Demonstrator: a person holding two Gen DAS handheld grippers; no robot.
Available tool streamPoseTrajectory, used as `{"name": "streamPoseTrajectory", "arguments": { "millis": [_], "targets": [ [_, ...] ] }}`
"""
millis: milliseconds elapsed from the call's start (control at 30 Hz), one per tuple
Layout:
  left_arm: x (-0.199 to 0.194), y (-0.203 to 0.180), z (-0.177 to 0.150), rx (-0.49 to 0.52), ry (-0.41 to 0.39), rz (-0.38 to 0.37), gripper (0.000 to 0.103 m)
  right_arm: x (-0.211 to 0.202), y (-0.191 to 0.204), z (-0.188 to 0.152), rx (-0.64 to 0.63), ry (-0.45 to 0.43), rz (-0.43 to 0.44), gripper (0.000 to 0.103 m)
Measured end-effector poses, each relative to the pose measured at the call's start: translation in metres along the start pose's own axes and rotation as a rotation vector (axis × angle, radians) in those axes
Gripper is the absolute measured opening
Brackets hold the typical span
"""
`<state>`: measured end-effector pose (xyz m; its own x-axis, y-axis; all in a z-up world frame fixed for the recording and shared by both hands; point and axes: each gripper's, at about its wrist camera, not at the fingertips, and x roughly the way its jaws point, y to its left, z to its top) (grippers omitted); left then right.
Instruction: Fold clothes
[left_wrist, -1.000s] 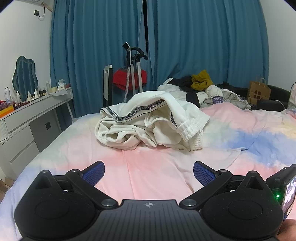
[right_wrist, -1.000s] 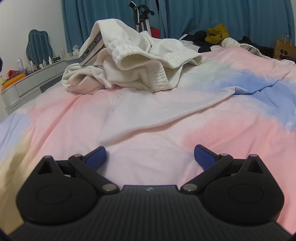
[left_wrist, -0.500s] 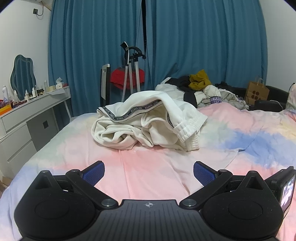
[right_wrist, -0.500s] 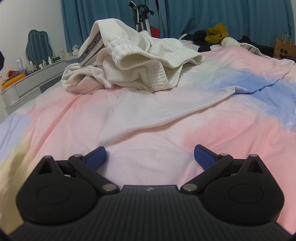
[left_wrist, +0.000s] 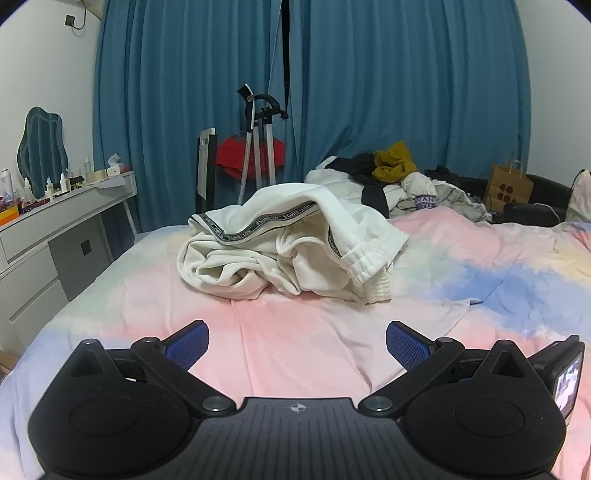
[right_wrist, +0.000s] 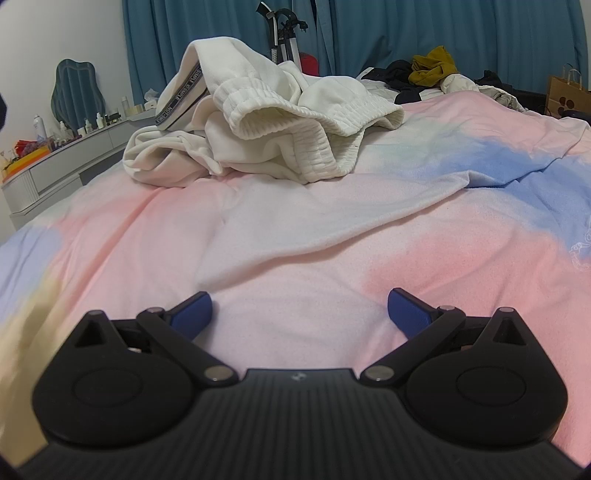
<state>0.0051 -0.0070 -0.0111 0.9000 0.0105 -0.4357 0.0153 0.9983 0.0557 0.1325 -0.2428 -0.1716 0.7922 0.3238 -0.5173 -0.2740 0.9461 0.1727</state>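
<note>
Left wrist view: the left tool (left_wrist: 297, 341) hangs above the bed (left_wrist: 295, 332) with its two blue-padded fingers (left_wrist: 186, 343) spread wide and nothing between them. Ahead of it, well apart, a crumpled white garment (left_wrist: 291, 251) lies in a heap on the pink, blue and cream bedspread; a dark lettered band runs along one fold and a ribbed cuff hangs off the right side. Behind the heap, near the blue curtains (left_wrist: 369, 92), sits a pile of other clothes (left_wrist: 391, 177), with a mustard piece on top. A white dresser (left_wrist: 55, 236) with bottles and a mirror stands at the left, and a brown paper bag (left_wrist: 508, 186) at the right. In the right wrist view the right tool (right_wrist: 299, 308) is low over the bedspread (right_wrist: 295, 240), its fingers likewise wide apart and empty, and the same white garment (right_wrist: 258, 122) lies further up the bed, its ribbed cuffs facing the camera.
</note>
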Motion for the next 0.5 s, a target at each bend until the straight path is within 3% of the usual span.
{"name": "streamPoseTrajectory", "arguments": {
  "millis": [500],
  "targets": [
    [-0.0045, 0.0000, 0.0020, 0.003, -0.016, 0.004, 0.103, 0.0003, -0.0001, -0.0001, 0.000, -0.001, 0.000, 0.103]
  ]
}}
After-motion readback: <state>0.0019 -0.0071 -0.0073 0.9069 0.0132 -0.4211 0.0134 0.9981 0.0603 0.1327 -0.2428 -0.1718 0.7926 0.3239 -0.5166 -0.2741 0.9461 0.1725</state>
